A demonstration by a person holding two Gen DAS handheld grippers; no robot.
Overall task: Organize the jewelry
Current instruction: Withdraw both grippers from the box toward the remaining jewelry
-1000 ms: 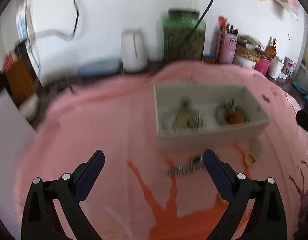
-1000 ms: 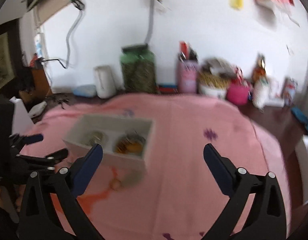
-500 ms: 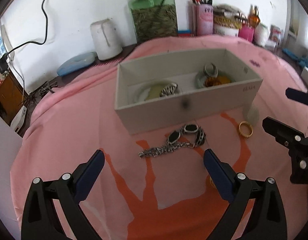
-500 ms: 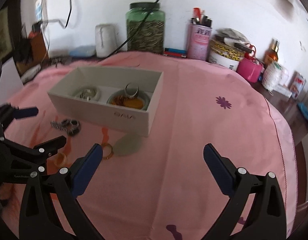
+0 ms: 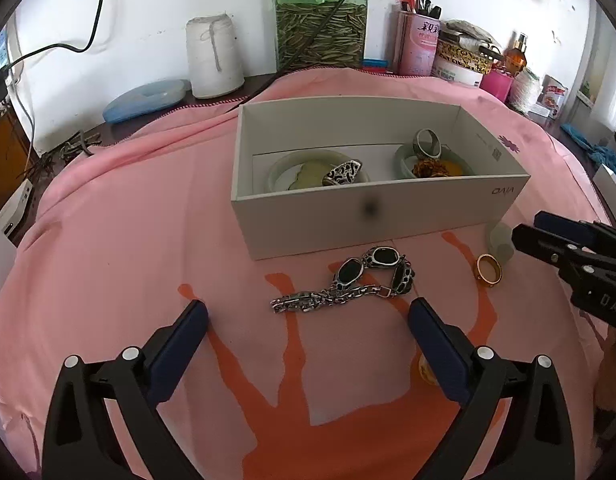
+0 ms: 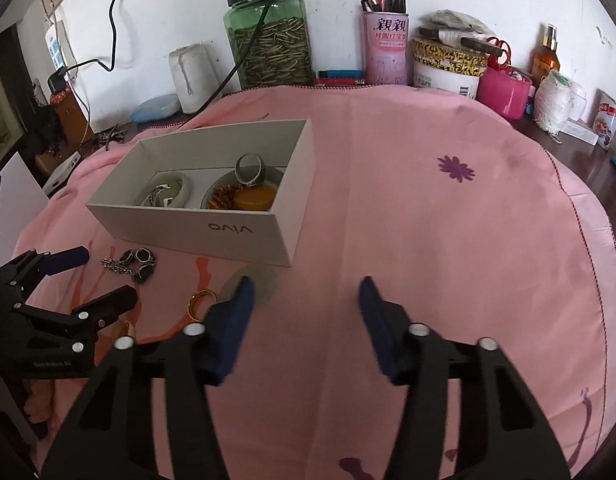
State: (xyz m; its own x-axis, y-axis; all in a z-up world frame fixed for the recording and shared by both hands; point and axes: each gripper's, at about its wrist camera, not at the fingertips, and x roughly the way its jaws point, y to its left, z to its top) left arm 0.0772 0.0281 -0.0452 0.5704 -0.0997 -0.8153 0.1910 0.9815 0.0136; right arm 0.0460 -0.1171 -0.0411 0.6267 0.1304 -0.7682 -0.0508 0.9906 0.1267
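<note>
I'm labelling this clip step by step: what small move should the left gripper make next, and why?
Probably ease the left gripper forward and down over the silver chain bracelet with dark oval stones. Its fingers stand open, the bracelet lies loose on the pink cloth just ahead, outside the white cardboard box.

Both cameras ride just behind their own tongs and look forward and steeply down along them onto the pink cloth that covers the surface. The left view sits close to the white box, facing its long front side, with the left tongs low in the picture. The right view stands further to the right and a little further back, seeing the same box from its corner, past the right tongs. Both share the box, the chain bracelet, the gold ring, the green jar and the white wall behind. Each view catches the other's tongs at its edge.
</note>
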